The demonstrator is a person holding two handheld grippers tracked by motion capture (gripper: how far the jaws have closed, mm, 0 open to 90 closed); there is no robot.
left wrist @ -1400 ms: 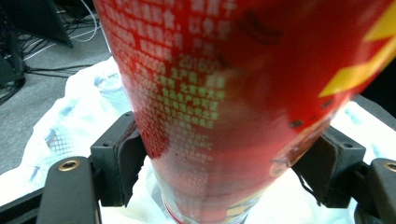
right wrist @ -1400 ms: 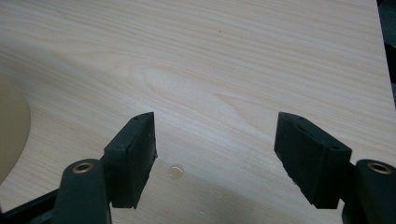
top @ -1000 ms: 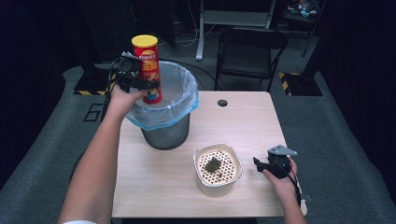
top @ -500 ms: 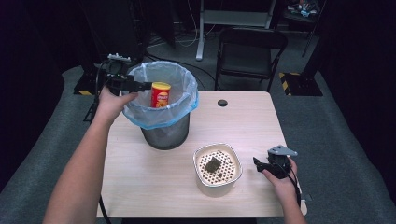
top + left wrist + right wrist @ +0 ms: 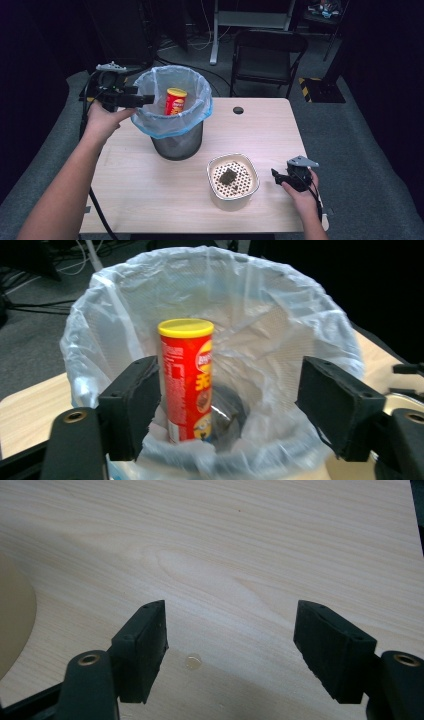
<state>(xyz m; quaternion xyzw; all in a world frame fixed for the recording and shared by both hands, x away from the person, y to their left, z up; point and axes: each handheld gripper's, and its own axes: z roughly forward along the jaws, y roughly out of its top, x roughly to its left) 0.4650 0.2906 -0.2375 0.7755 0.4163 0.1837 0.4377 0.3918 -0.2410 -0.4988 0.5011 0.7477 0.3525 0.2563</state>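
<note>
A red chip can with a yellow lid (image 5: 175, 101) (image 5: 186, 380) stands upright inside the mesh waste bin (image 5: 176, 145), which is lined with a pale blue bag (image 5: 150, 124) (image 5: 280, 330). My left gripper (image 5: 141, 100) (image 5: 227, 410) hovers at the bin's left rim, open, its jaws wide apart with the can beyond them and untouched. My right gripper (image 5: 278, 176) (image 5: 230, 645) rests low over the table's right side, open, with bare wood (image 5: 240, 555) between its jaws.
A cream bowl with a perforated insert (image 5: 233, 181) holds a dark lump (image 5: 228, 176) just left of the right gripper. A dark grommet (image 5: 238, 110) sits at the table's far edge. A black chair (image 5: 267, 55) stands beyond the table.
The left gripper held the can above the bin, let it go, and the can dropped inside. The gripper has pulled back left of the rim. The right gripper stayed still.
</note>
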